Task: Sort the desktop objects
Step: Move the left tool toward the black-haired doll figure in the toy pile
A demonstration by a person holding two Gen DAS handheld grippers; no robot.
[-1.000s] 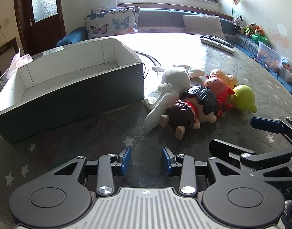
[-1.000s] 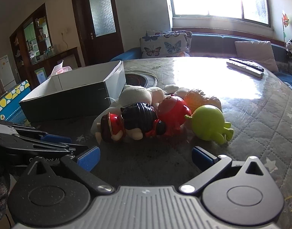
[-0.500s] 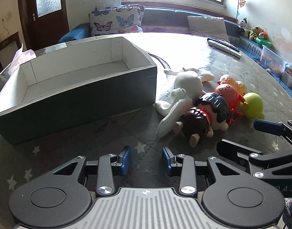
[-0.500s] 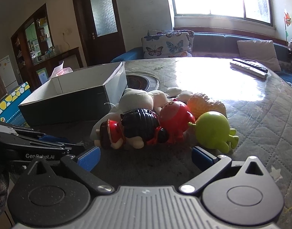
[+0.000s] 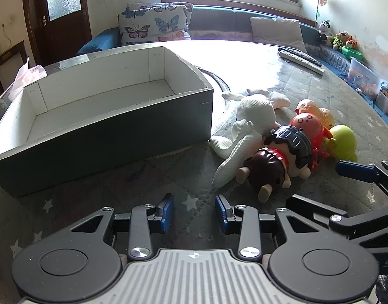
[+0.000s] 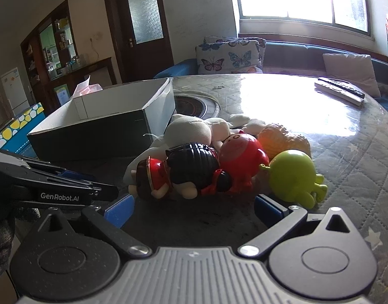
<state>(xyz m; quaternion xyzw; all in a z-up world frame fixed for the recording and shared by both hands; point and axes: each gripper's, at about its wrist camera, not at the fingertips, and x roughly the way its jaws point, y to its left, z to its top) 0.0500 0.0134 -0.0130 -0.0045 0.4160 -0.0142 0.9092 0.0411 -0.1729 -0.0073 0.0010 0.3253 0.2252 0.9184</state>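
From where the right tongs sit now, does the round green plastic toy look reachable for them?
Probably yes. The right tongs are open and empty, and the round green plastic toy lies just ahead of their right finger at the outer end of the toy row, with nothing between them.

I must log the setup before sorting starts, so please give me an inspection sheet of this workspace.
Surface: table under a quilted star-print cover, sun glare at the far end.
Job's things: open box, nothing inside; toy pile beside it, toys touching.
Clutter: remote controls far right.
Grippers: left gripper open, holding nothing; right gripper open wide before the toys.
Cables: nothing seen.
Surroundings: sofa with butterfly pillow, window, door.
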